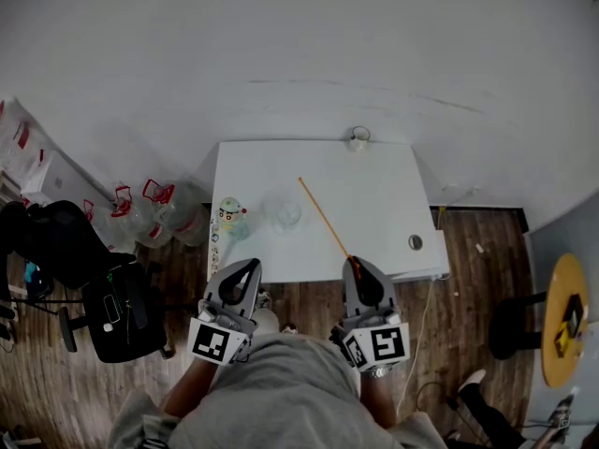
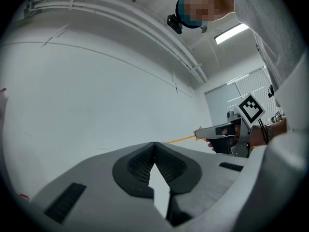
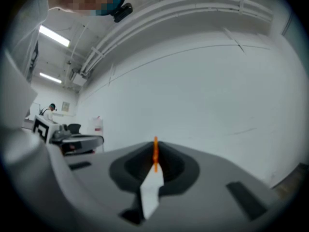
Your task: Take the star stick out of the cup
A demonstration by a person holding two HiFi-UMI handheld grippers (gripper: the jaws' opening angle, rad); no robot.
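Right gripper (image 1: 356,267) has its jaws clamped on the near end of the orange star stick (image 1: 323,217), which slants out over the table (image 1: 374,166). It looks clear of the glass cup (image 1: 286,214) standing left of centre. Left gripper (image 1: 245,269) hangs at the near edge, jaws pressed together, empty. I'd hold firm and swing the stick wide of that cup.

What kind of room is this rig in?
Probably an office or lab workroom: a white table against a bare white wall, a black office chair on wood-look flooring, and large water jugs beside the table.
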